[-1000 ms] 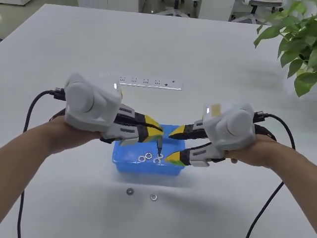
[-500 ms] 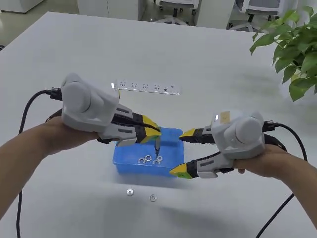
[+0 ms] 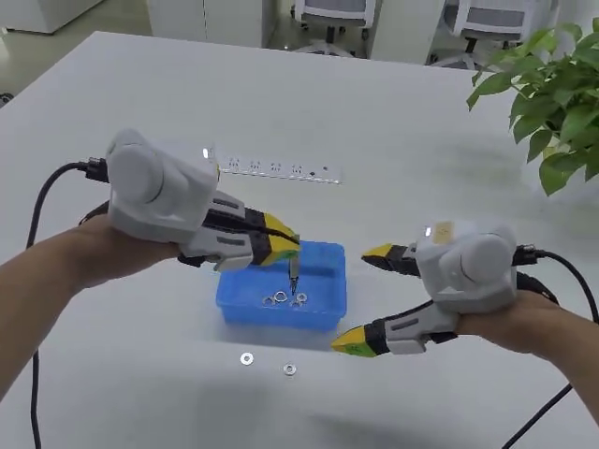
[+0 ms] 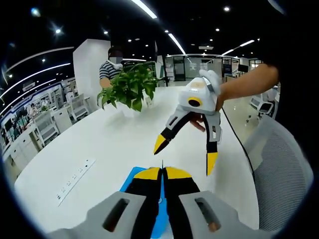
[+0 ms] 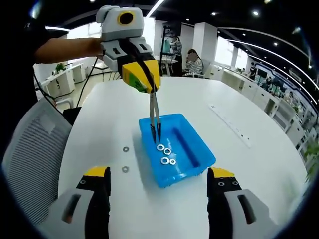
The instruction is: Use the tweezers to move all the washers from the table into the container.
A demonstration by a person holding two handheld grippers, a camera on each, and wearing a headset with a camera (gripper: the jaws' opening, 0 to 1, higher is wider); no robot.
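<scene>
My left gripper [image 3: 284, 247] is shut on thin metal tweezers [image 3: 293, 273], which point down into the blue container [image 3: 281, 320]. Several washers [image 3: 284, 299] lie inside it. Two more washers [image 3: 246, 358] [image 3: 289, 369] rest on the white table in front of it. My right gripper [image 3: 365, 297] hangs open and empty to the right of the container. In the right gripper view the tweezers [image 5: 154, 117] hang from the left gripper [image 5: 142, 74] over the container [image 5: 197, 142], and the two loose washers [image 5: 125, 149] [image 5: 124, 169] lie to its left. In the left gripper view the right gripper [image 4: 185, 157] faces me, jaws spread.
A white power strip [image 3: 276, 169] lies on the table beyond the container. A potted green plant [image 3: 552, 103] stands at the far right. Office chairs [image 3: 323, 14] stand past the table's far edge. Black cables trail from both grippers.
My right gripper has drawn back to the right and down, away from the container, jaws spread wider. The left gripper still holds the tweezers over the container. The head camera has shifted.
</scene>
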